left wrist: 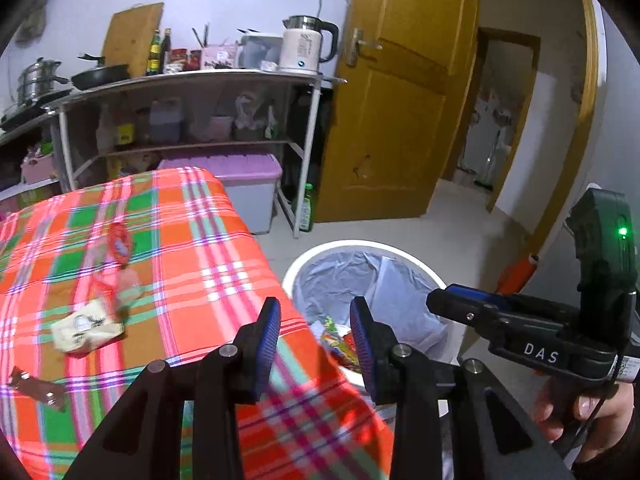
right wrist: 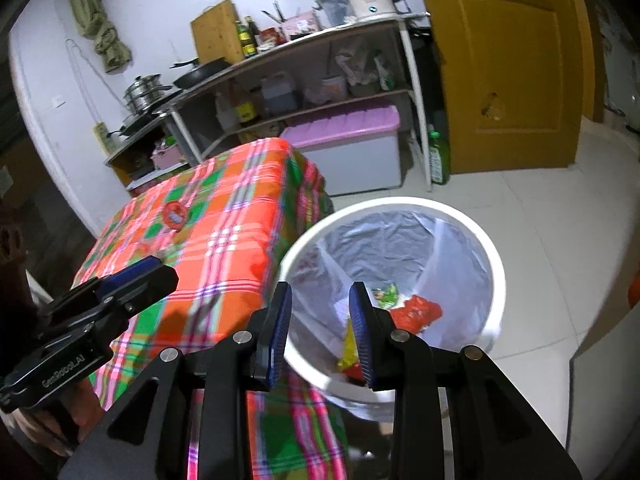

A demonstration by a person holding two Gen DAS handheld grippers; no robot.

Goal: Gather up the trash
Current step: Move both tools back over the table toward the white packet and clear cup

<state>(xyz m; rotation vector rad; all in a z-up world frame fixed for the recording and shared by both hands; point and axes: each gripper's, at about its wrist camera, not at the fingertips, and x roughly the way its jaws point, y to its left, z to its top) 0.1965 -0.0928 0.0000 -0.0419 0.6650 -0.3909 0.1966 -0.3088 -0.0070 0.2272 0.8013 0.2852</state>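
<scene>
**Trash collection: items at the table and the bin**

Presently, the stock stands as follows.

- Left gripper (left wrist: 316, 320) — jaws partly apart, nothing between the blue pads; it hangs over the table's near right edge, beside the bin.
- Right gripper (right wrist: 320, 306) — jaws partly apart, empty; it hangs over the near rim of the bin. A hand (left wrist: 576, 412) shows at its handle in the left wrist view.
- Table (left wrist: 224, 240), covered with a plaid cloth in orange, green and pink. The bin stands just off its right edge.
- Bin (right wrist: 476, 240), white and round, lined with a clear plastic bag. At the bottom lie coloured wrappers (right wrist: 416, 312) — red, green and yellow pieces, partly hidden behind the right gripper's finger.
- Cream wrapper (left wrist: 86, 326), crumpled, on the table toward its near left part.
- Dark wrapper (left wrist: 36, 388), flat, at the table's near left edge.
- Red round lid (left wrist: 120, 244), nearer the middle of the table, toward the far side.
- Clear plastic piece (left wrist: 120, 288) between the red lid and the cream wrapper; blurred, so its kind cannot be told.
- Shelf rack (left wrist: 192, 112) behind the table, with a white kettle (left wrist: 306, 44) at its right end and a black frying pan (left wrist: 100, 76) at the left.
- Yellow-brown door (left wrist: 400, 100), right of the rack.
</scene>
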